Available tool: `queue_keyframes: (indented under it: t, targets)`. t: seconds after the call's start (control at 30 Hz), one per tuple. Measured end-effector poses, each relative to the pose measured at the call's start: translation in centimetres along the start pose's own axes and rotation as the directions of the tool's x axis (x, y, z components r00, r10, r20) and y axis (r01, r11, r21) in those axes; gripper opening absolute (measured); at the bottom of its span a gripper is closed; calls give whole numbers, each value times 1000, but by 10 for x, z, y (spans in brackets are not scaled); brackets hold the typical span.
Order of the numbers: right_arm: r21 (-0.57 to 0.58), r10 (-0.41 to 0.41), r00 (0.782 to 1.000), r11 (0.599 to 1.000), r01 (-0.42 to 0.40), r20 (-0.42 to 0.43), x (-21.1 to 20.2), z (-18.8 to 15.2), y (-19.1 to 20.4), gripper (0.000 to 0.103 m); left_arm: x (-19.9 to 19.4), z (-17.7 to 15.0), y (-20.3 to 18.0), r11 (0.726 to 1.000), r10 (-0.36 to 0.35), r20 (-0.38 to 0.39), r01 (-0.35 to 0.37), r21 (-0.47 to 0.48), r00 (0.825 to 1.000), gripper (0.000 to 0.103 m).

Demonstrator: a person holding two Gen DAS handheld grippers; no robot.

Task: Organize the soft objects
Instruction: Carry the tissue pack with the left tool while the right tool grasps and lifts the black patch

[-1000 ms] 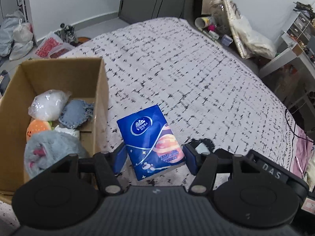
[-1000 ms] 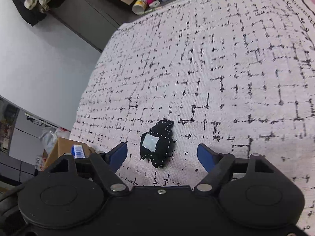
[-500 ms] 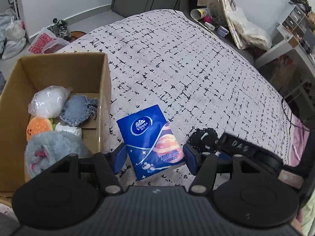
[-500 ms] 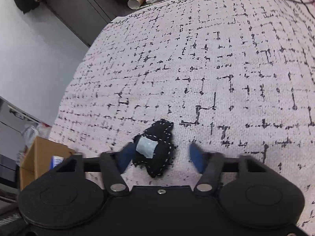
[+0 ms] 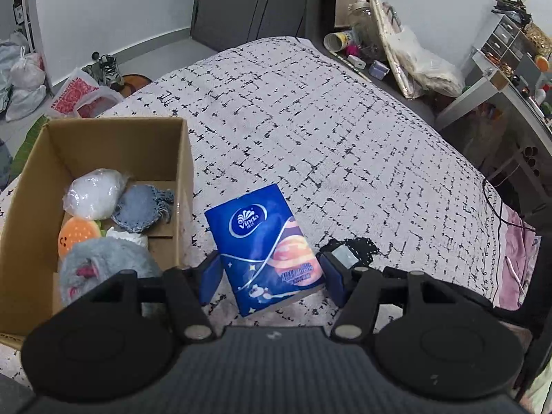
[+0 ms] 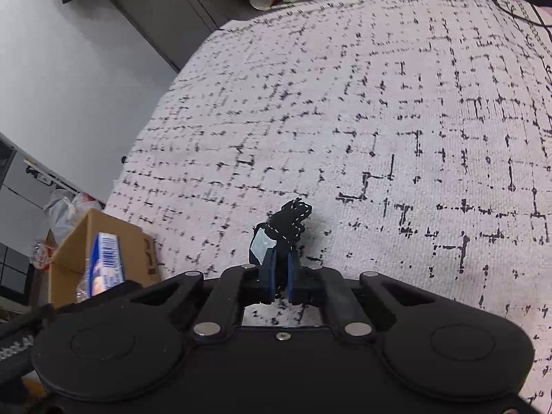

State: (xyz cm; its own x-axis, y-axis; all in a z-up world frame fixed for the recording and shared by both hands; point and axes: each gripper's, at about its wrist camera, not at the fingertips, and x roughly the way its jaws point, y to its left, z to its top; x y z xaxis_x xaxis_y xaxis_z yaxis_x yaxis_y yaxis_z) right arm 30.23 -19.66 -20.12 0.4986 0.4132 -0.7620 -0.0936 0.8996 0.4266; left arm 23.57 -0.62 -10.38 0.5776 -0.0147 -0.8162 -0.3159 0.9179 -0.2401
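Two soft items in hand. Right gripper [image 6: 280,270] pinched nearly closed on a small black stitched fabric piece [image 6: 286,227], limp and light, just above the bedspread [image 6: 379,103]. Left gripper [image 5: 270,281] clamped around a blue Vinda tissue pack [image 5: 264,245] beside the cardboard box [image 5: 184,179]; squashy, slippery film, best gripped mid-sides.

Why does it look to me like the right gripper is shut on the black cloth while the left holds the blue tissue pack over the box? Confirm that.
One error: the tissue pack is beside the cardboard box, over the bedspread, per the left wrist view. The right gripper is indeed shut on the black cloth.
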Motion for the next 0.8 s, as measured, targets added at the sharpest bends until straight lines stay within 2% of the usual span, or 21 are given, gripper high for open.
queue_keyframes:
  t: [0.4,0.8]
  targets:
    - [-13,65,995,998,-64,70,-43,2,7,6,-28,0,-7,1000,11,80,-13,24,997,60]
    - [-59,142,980,989,-134,143,-84,-2,20,6,-52,1,-2,999,14,134,-19,32,991,60]
